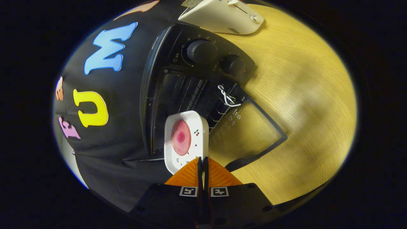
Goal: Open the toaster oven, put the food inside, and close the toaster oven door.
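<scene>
Jaws pinching white tray (pixel 186 140), pink food (pixel 181 137), toaster oven (pixel 190 76) open

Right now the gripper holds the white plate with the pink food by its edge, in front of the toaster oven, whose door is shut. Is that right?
Not quite: the door hangs open, as the gripper view shows. The gripper does pinch the white plate with the pink food by its edge, before the toaster oven.

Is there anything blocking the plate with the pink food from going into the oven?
Nothing visible blocks it. The claw is pinched shut on the white plate with pink food, right in front of the toaster oven. Its door is folded down open, and the wire rack inside looks bare.
</scene>
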Tool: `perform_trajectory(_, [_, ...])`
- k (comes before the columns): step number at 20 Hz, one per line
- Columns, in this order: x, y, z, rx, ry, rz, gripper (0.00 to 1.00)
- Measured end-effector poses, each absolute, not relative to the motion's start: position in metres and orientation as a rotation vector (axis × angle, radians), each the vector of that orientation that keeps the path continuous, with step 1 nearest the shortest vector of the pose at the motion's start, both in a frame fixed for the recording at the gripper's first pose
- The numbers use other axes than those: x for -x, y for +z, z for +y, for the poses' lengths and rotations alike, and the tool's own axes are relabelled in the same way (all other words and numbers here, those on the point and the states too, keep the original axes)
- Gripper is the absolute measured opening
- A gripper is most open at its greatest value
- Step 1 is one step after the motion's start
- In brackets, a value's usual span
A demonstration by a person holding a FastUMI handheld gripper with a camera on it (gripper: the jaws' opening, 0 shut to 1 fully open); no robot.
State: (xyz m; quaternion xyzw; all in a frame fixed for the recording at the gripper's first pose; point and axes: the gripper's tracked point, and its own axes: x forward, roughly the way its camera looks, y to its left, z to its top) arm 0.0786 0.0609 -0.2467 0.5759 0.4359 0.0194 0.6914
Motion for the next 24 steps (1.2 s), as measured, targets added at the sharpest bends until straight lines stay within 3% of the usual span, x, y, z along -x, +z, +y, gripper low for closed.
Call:
perform_trajectory(15, [-0.163, -0.265, 0.045, -1.227, -0.16, 0.705, 0.01])
perform_trajectory(24, [-0.17, -0.255, 0.05, -1.244, -0.115, 0.646, 0.06])
